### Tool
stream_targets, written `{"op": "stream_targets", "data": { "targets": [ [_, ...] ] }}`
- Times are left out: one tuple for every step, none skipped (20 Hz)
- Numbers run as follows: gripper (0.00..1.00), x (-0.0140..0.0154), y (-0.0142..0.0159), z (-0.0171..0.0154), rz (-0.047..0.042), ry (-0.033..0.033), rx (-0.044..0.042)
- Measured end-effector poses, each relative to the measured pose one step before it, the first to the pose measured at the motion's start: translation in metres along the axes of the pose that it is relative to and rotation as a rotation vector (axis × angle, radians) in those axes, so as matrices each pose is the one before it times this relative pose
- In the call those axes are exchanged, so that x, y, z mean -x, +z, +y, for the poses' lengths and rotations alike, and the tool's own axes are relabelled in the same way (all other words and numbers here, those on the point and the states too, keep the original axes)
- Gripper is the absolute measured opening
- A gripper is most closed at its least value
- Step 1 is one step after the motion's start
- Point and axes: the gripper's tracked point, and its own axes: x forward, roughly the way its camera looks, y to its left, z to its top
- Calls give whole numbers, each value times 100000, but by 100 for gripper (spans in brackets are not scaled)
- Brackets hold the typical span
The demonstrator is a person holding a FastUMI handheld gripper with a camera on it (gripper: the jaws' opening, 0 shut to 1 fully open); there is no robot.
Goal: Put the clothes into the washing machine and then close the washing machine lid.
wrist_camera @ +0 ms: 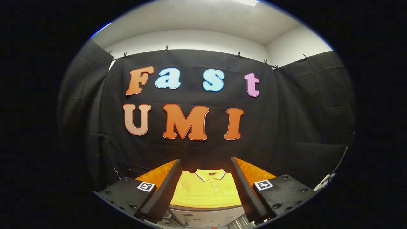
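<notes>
A yellow polo shirt (206, 190) with a striped collar and a buttoned placket lies flat on an orange surface (254, 173), beyond and between my fingers. My gripper (206, 187) is open, its two fingers spread wide on either side of the shirt, holding nothing. A pale grey-white appliance top (206, 214), likely the washing machine, shows just below the shirt's hem, near the fingers' bases. Whether its lid is open or closed is hidden.
The black cloth wall (286, 127) stands close behind the orange surface and wraps round both sides. A white wall and ceiling (203, 28) rise above it. Something pale (324, 182) sticks out at the far right.
</notes>
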Motion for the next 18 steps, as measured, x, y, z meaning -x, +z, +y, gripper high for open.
{"op": "stream_targets", "data": {
  "targets": [
    [98, -783, -274, -565, 658, -716, 756],
    [98, -790, -206, -548, 584, -569, 412],
    [98, -1026, -365, -313, 686, 207, 37],
    [98, -961, -463, -289, 945, -180, -232],
    [98, -1146, -573, -329, 1610, 177, -344],
    [98, -1356, -664, -60, 1296, 1020, -1103],
    [98, -1298, -629, 13, 1537, 1009, -696],
    [98, -1298, -686, -246, 1719, 952, -836],
    [98, -1490, -813, 94, 1775, 1921, -1006],
    [98, -1121, -849, -345, 2167, -267, -980],
    [98, -1115, -821, -372, 1925, 393, -858],
    [98, -1710, -746, -457, 1986, -423, -388],
    [98, -1351, -671, -413, 1988, 30, 11],
    [98, -1424, -876, -272, 2134, -349, 308],
    [98, -1370, -786, -245, 2389, 134, 554],
    [98, -1260, -832, -210, 2146, -191, 277],
    [98, -1307, -682, -120, 1926, 528, -309],
    [98, -1377, -894, -112, 2603, 237, -479]
  ]
}}
